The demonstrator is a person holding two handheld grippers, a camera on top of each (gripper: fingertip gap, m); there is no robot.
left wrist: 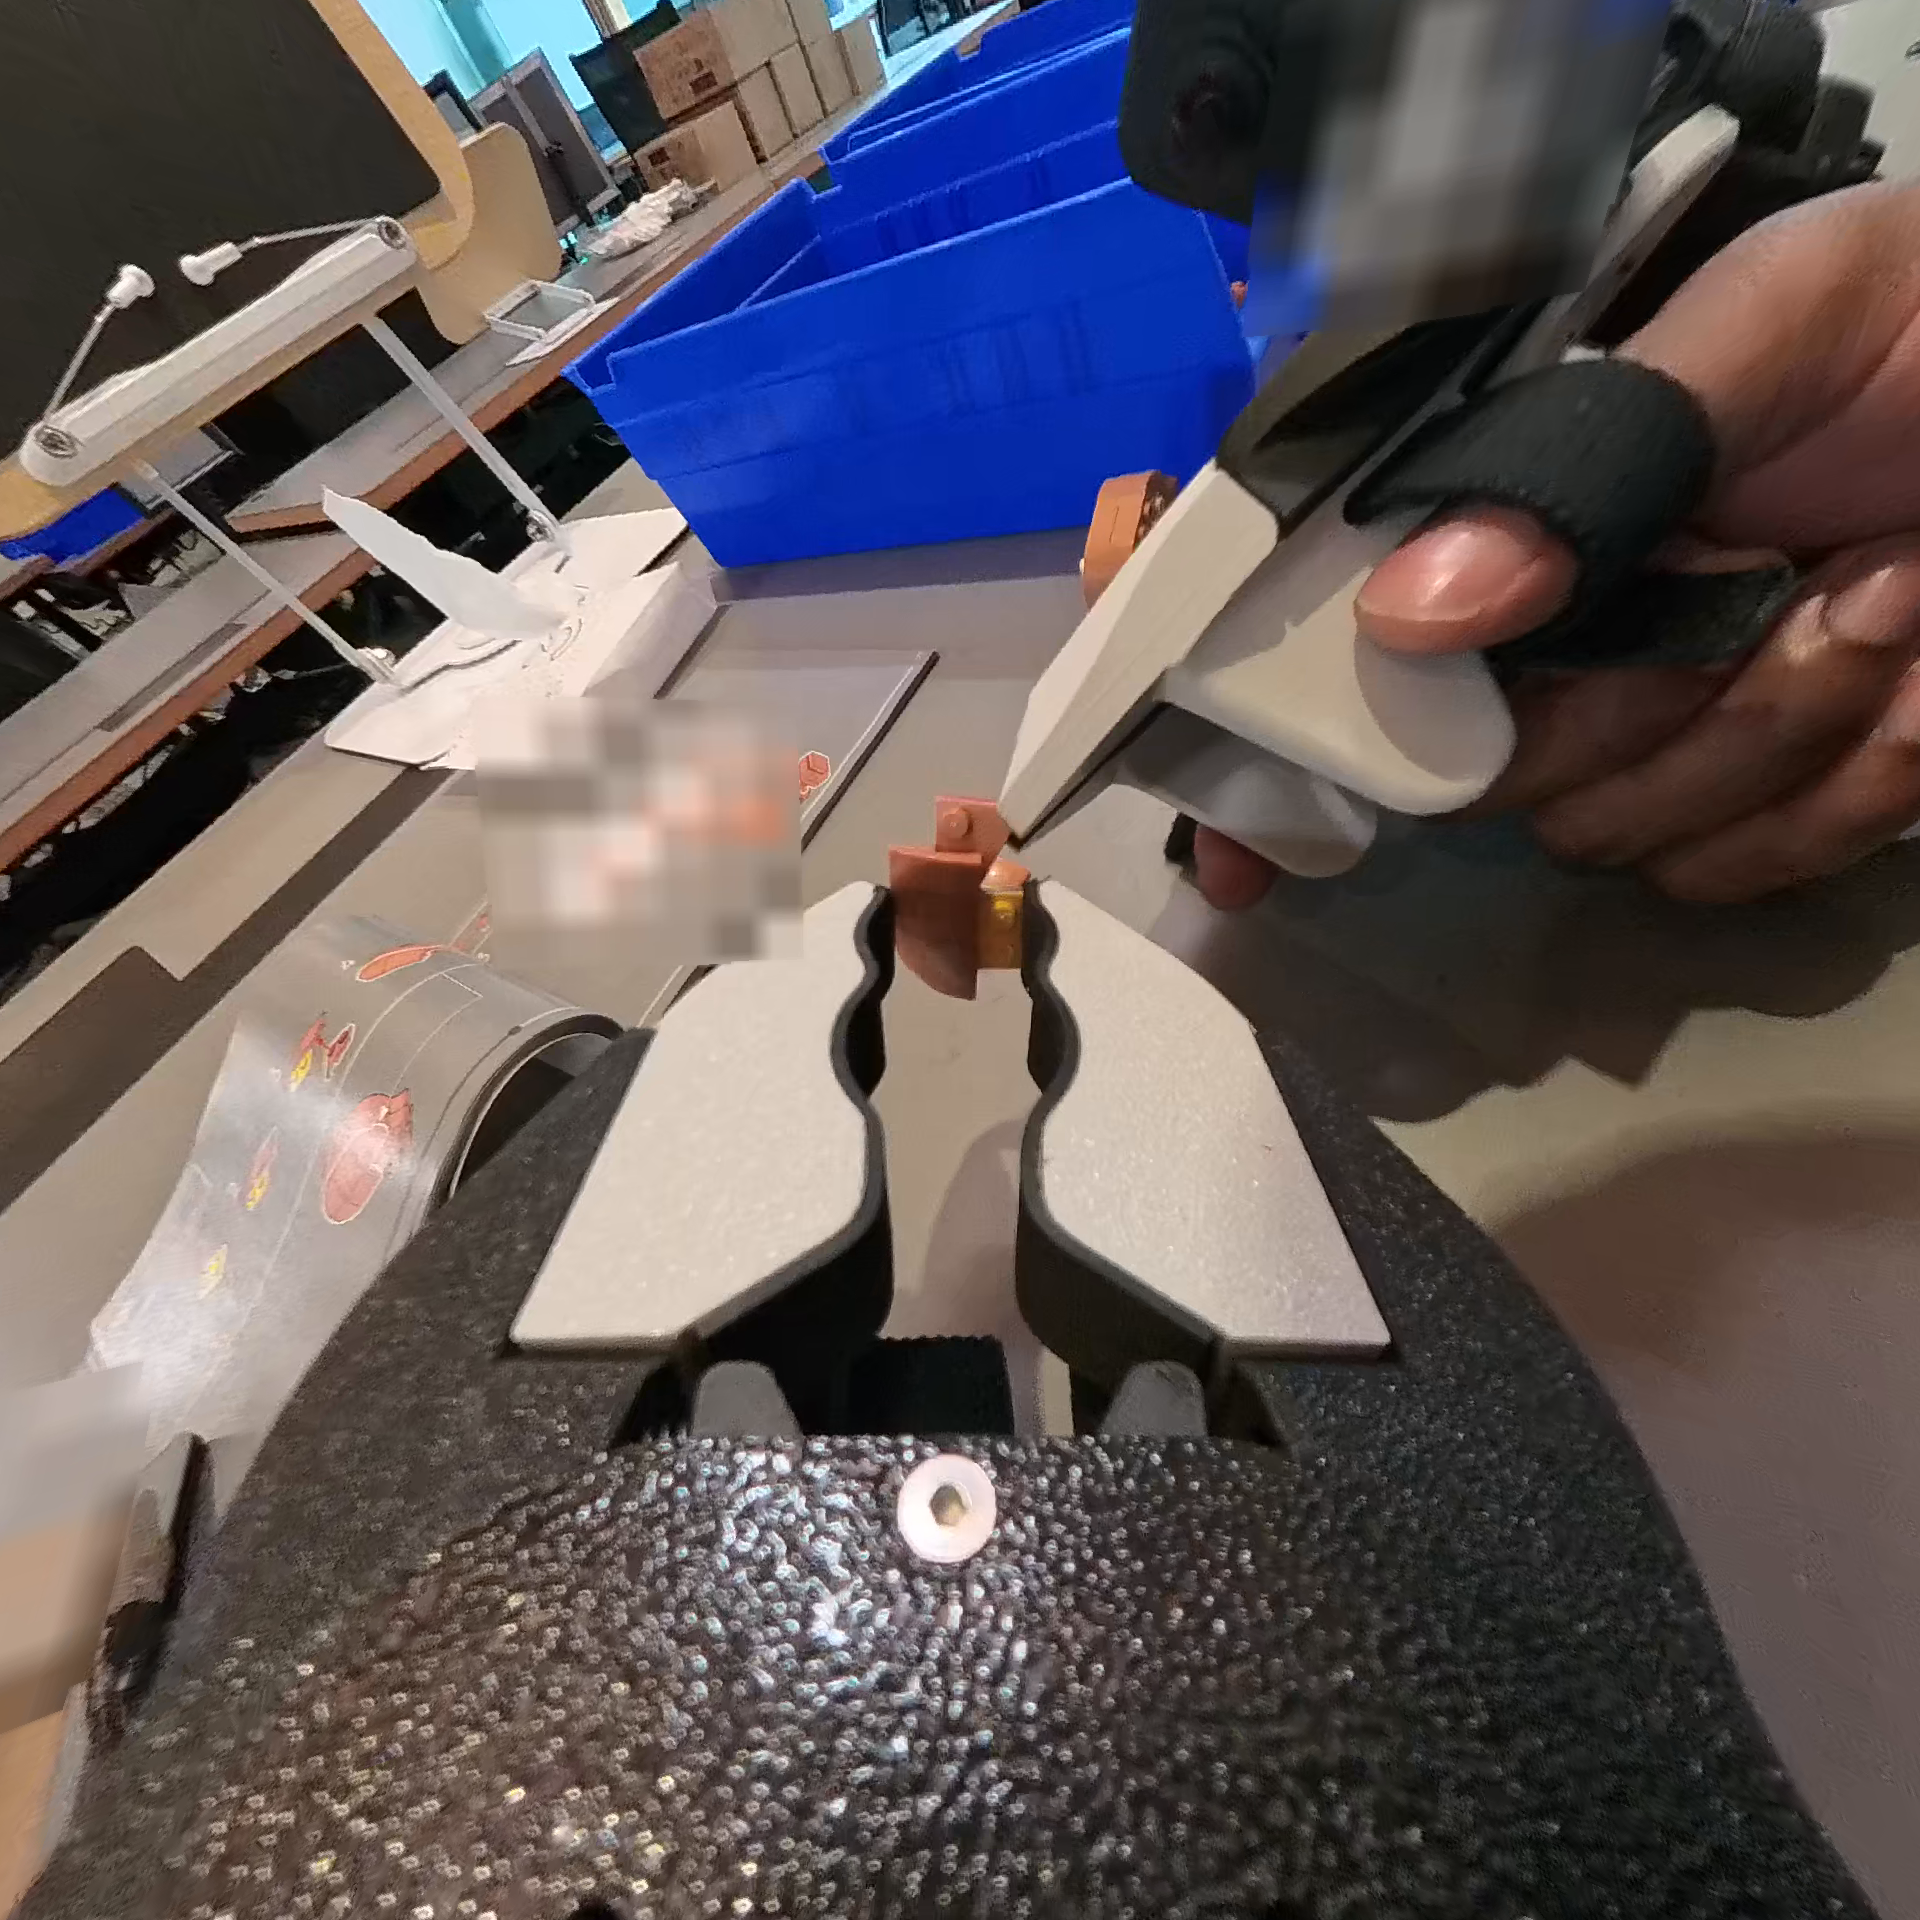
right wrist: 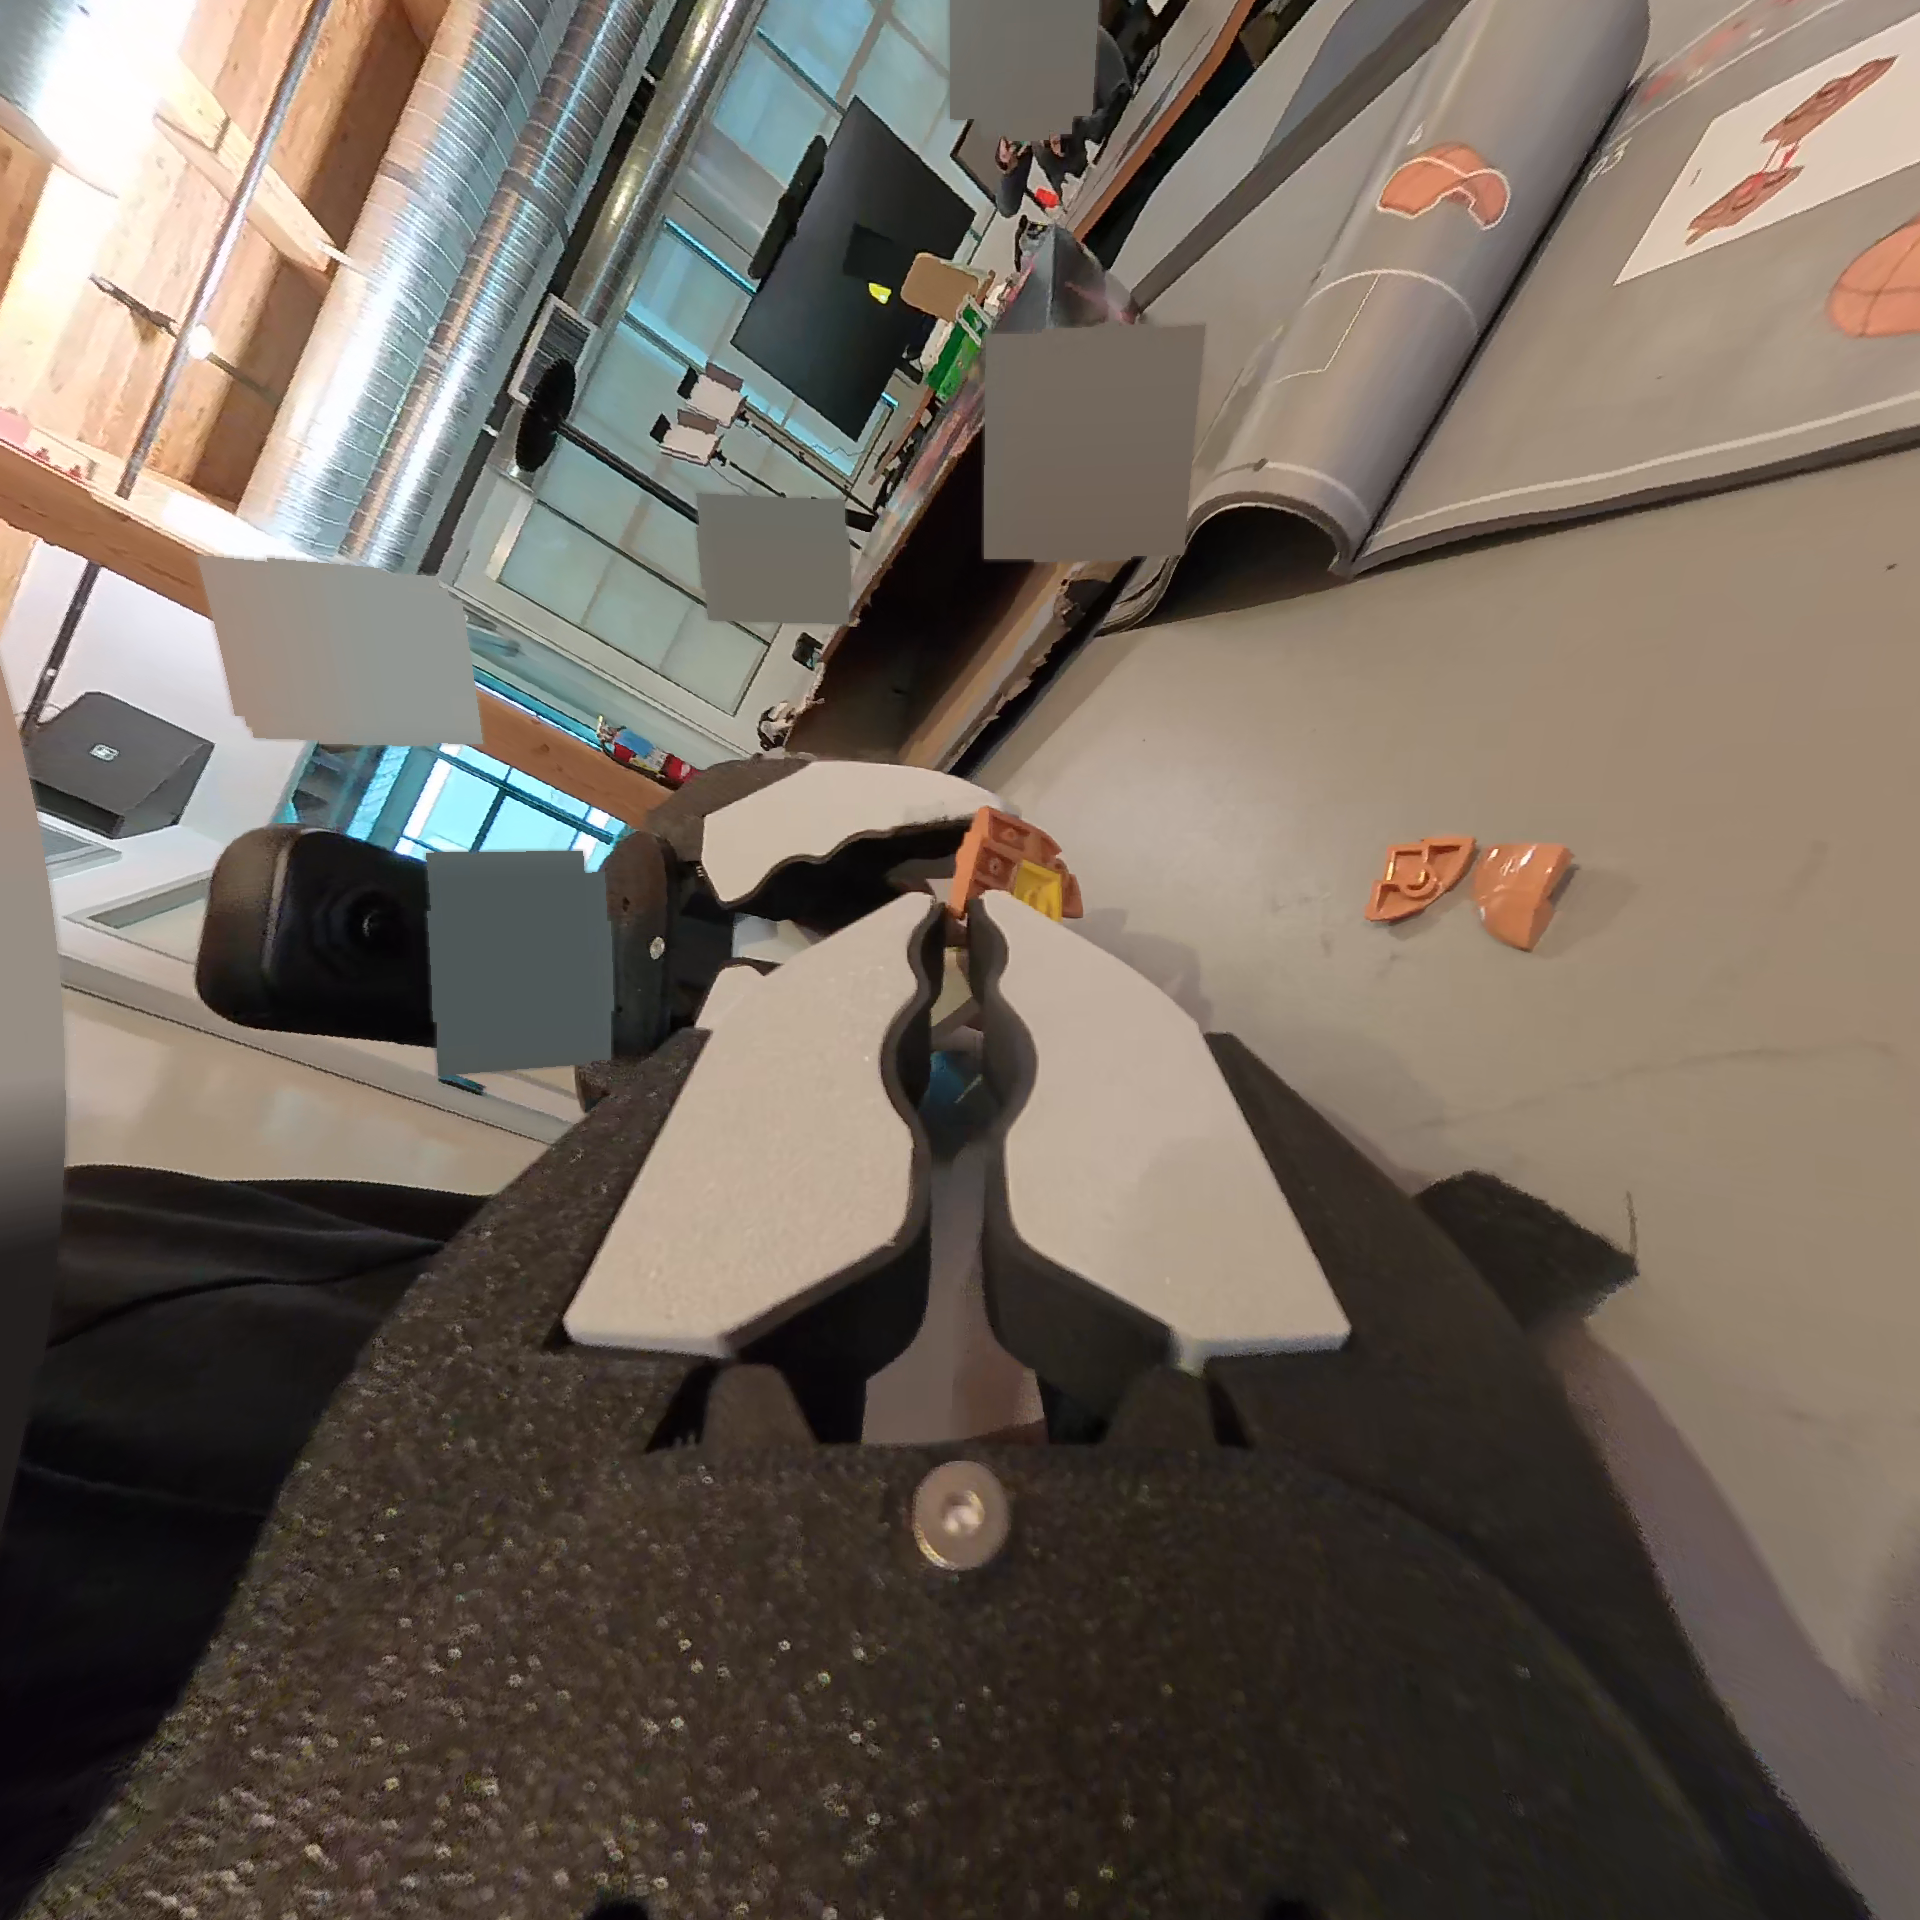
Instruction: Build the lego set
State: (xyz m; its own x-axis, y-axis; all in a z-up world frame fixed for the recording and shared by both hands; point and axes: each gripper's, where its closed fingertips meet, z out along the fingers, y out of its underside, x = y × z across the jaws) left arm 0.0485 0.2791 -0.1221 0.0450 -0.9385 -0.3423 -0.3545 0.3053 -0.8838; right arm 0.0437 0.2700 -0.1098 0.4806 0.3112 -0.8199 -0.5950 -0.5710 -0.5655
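Note:
My left gripper (left wrist: 961,904) is shut on a small brick assembly (left wrist: 940,925) of reddish-brown curved pieces with an orange and yellow part, held above the grey table (left wrist: 1299,987). My right gripper (right wrist: 958,914) is shut on the edge of a small brown studded plate (left wrist: 968,826) that sits at the top of that assembly. In the left wrist view the right gripper (left wrist: 1013,829) comes in from the upper right, held by a hand (left wrist: 1714,644). In the right wrist view the assembly (right wrist: 1013,868) shows its underside just beyond my fingertips, under the left gripper's finger (right wrist: 831,831).
Two loose orange curved pieces (right wrist: 1418,881) (right wrist: 1522,894) lie on the table to the right. An open instruction booklet (right wrist: 1558,364) lies beyond them; it also shows at the left (left wrist: 343,1091). Blue bins (left wrist: 935,395) stand behind. Another orange piece (left wrist: 1127,520) sits near the bins. Both grippers' tips are close together, under 4 cm apart.

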